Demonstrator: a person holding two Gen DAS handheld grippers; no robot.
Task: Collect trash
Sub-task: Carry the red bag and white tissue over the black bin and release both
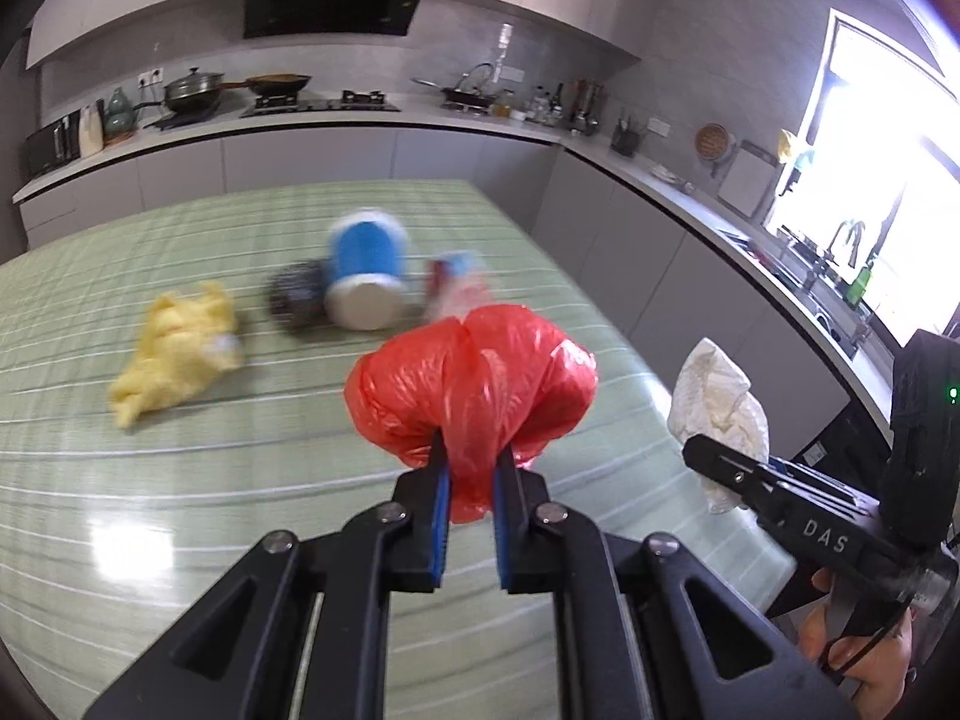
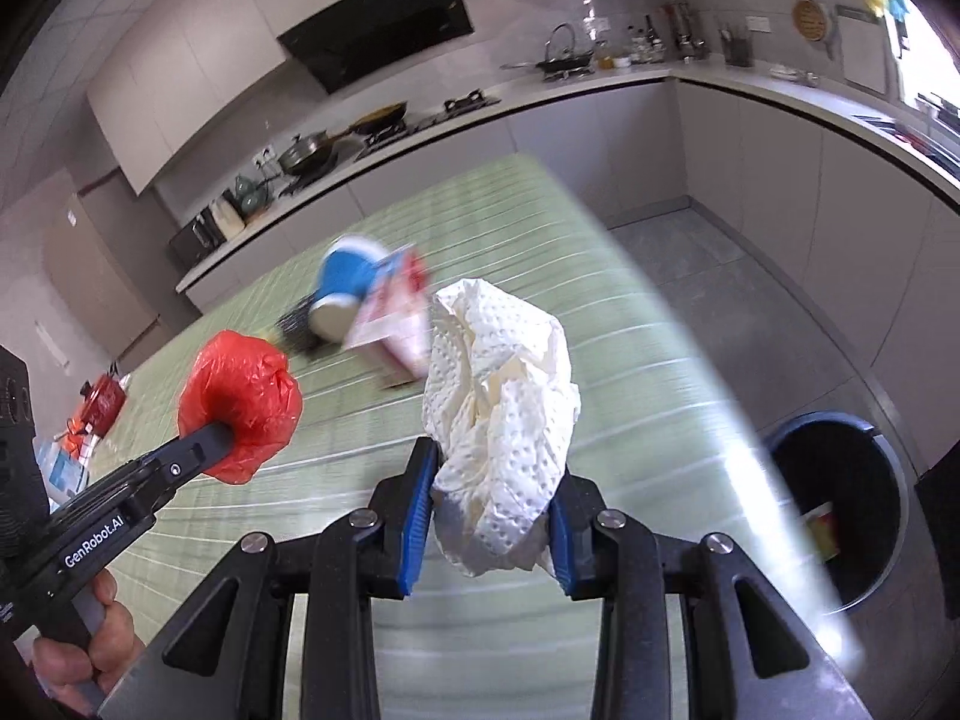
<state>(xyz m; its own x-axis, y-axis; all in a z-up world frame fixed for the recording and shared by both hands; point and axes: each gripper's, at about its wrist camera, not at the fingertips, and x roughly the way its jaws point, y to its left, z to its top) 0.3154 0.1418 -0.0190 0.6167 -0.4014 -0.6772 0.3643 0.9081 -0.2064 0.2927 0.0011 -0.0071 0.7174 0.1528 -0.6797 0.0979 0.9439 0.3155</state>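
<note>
My left gripper [image 1: 471, 456] is shut on a crumpled red plastic bag [image 1: 474, 378] and holds it above the green striped table [image 1: 180, 480]; the bag also shows in the right wrist view [image 2: 240, 402]. My right gripper [image 2: 489, 480] is shut on a crumpled white paper towel [image 2: 501, 414], also seen in the left wrist view [image 1: 717, 396]. On the table lie a yellow crumpled wrapper [image 1: 174, 354], a blue and white cup on its side [image 1: 366, 276], a dark scrubber [image 1: 297, 300] and a red and white carton [image 2: 393, 312].
A black trash bin [image 2: 840, 510] with something in it stands on the floor right of the table. More clutter [image 2: 90, 420] lies at the table's left end. Kitchen counters [image 1: 360, 120] with stove and pans run behind and along the right.
</note>
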